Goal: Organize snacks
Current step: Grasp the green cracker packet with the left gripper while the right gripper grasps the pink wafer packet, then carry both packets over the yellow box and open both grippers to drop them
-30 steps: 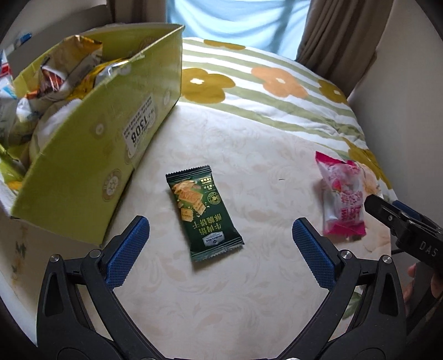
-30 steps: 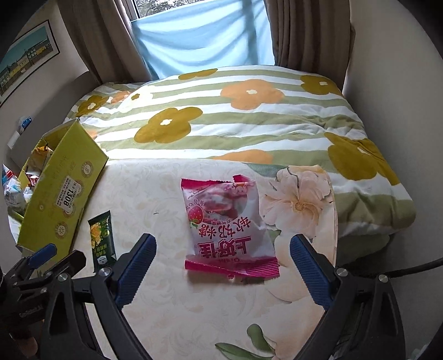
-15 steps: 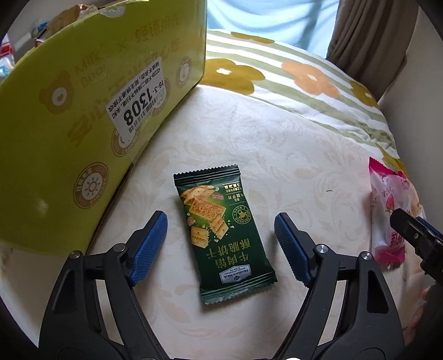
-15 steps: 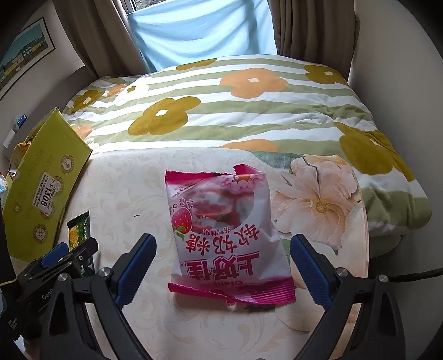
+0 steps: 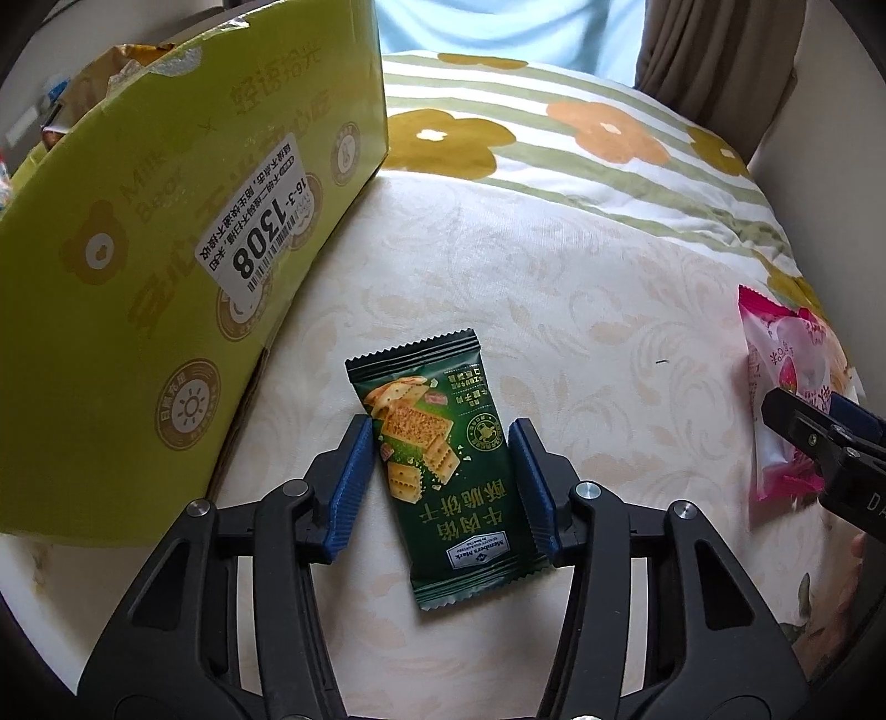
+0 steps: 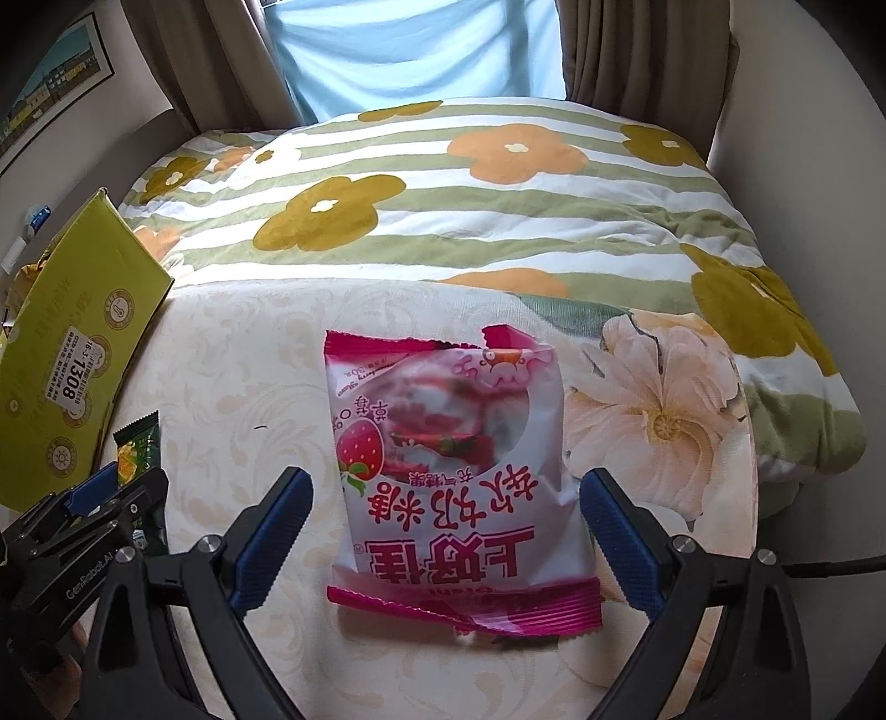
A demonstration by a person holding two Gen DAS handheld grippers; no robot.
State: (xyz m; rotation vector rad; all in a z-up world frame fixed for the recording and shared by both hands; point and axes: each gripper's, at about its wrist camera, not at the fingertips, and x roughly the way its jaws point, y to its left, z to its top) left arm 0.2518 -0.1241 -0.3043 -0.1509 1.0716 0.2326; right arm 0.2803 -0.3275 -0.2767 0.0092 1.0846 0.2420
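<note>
Left wrist view: left gripper [image 5: 440,487] jaws just closed in, pads now clamping green packet [image 5: 437,471] on bed beside box [image 5: 166,288]. Right gripper [image 6: 443,526] wide, straddling pink bag [image 6: 448,443]. Lift into box likely next.

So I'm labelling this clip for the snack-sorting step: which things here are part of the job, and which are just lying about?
Part of the job:
- green cracker packet, left gripper shut on it
- pink strawberry candy bag, between the open right gripper
- yellow-green cardboard box with snacks inside

Just lying about:
- flowered striped quilt
- curtains
- framed picture
</note>
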